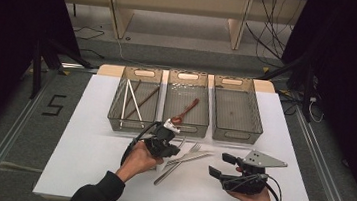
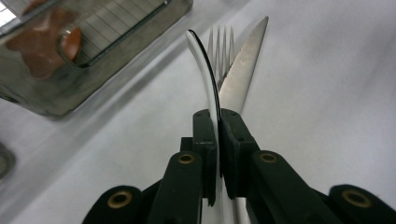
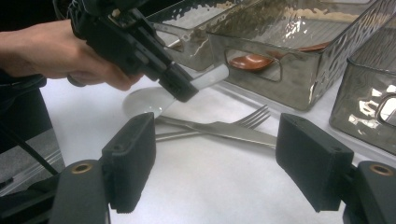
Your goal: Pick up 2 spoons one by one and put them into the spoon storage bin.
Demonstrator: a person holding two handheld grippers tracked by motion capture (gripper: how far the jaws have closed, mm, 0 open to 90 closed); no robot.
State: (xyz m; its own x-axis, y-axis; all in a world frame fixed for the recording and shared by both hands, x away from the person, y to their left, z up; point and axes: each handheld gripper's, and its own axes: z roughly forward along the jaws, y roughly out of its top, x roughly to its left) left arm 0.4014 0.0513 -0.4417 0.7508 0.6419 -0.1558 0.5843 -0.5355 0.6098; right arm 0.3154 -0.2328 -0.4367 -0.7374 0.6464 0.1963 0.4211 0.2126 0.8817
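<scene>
Left gripper view shows the left gripper [image 2: 218,140] with its jaws pressed together on the handle of a white spoon [image 2: 205,70], which sits edge-on between them. Beyond it a fork [image 2: 221,44] and a knife [image 2: 245,65] lie crossed on the white table [image 2: 327,93]. The spoon's bowl rests on the table, just in front of the middle basket [image 3: 289,88]. The right gripper [image 3: 215,158] has its jaws wide apart, holding nothing, low over the table near the fork and knife.

I'm working in a lab: dark curtains [image 1: 3,22], loose cables [image 1: 274,35], floor rails [image 1: 7,128] around a white bench [image 1: 84,161].
</scene>
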